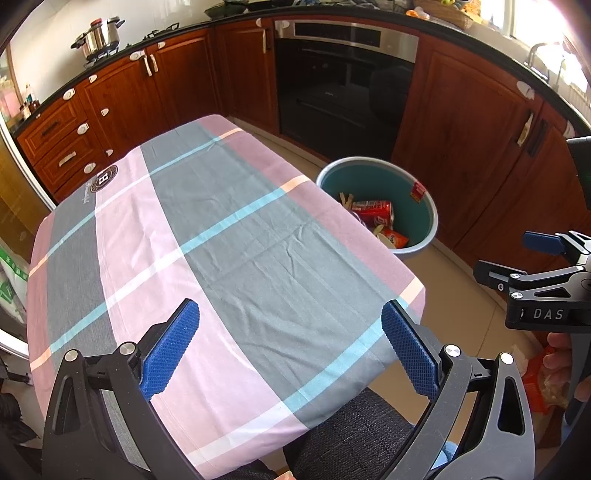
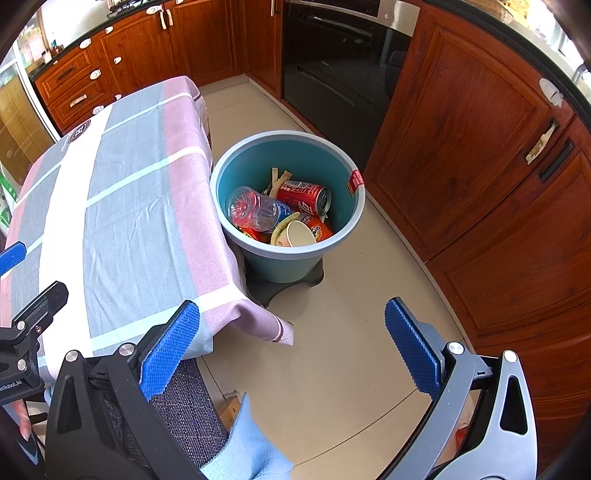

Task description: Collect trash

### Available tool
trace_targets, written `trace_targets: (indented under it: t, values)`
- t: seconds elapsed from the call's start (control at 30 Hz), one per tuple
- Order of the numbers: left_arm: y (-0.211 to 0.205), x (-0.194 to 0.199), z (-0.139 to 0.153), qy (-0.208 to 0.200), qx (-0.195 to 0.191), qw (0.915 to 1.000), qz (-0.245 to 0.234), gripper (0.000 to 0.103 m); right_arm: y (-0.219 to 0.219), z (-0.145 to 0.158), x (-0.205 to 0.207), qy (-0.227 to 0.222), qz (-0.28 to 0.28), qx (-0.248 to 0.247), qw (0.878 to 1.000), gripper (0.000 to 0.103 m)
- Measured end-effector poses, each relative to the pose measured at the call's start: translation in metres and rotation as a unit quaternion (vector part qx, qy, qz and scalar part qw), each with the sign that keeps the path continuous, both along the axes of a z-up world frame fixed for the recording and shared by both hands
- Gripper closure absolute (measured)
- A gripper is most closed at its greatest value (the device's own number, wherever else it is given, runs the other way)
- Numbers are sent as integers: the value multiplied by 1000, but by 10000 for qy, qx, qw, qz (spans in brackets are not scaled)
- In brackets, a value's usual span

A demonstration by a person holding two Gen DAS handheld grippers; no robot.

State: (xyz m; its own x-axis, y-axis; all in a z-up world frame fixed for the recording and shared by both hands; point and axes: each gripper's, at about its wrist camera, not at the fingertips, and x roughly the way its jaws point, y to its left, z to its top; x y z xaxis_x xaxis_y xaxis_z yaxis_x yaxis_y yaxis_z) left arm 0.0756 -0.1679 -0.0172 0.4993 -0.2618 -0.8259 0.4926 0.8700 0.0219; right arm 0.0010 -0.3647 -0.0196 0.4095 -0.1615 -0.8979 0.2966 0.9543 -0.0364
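A teal bin (image 2: 288, 254) stands on the floor at the table's right side, also seen as the bin (image 1: 424, 210) in the left wrist view. Inside lie a red can (image 2: 304, 195), a crushed plastic bottle (image 2: 255, 210), a paper cup (image 2: 301, 232) and an orange packet (image 2: 319, 230). My left gripper (image 1: 290, 349) hovers open over the near end of the cloth-covered table (image 1: 221, 240), holding nothing. My right gripper (image 2: 291, 349) is open above the floor, short of the bin, with nothing between its blue pads. The right gripper (image 1: 517, 258) also shows at the right edge of the left wrist view.
Wooden cabinets (image 2: 480, 166) and a black oven (image 2: 340, 74) curve around behind the bin. A dark stand (image 2: 288, 284) sits under the bin. A grey fabric seat (image 2: 184, 406) and a light blue cloth (image 2: 247, 446) lie below my right gripper. A pot (image 1: 99, 35) sits on the stove.
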Motion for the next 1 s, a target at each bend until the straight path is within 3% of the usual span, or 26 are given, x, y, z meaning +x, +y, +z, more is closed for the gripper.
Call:
trace_targets:
  t: [1.0]
  values:
    - [5, 1, -8, 81, -8, 10000, 23, 4, 6, -8, 3, 95, 126, 63, 9999, 7]
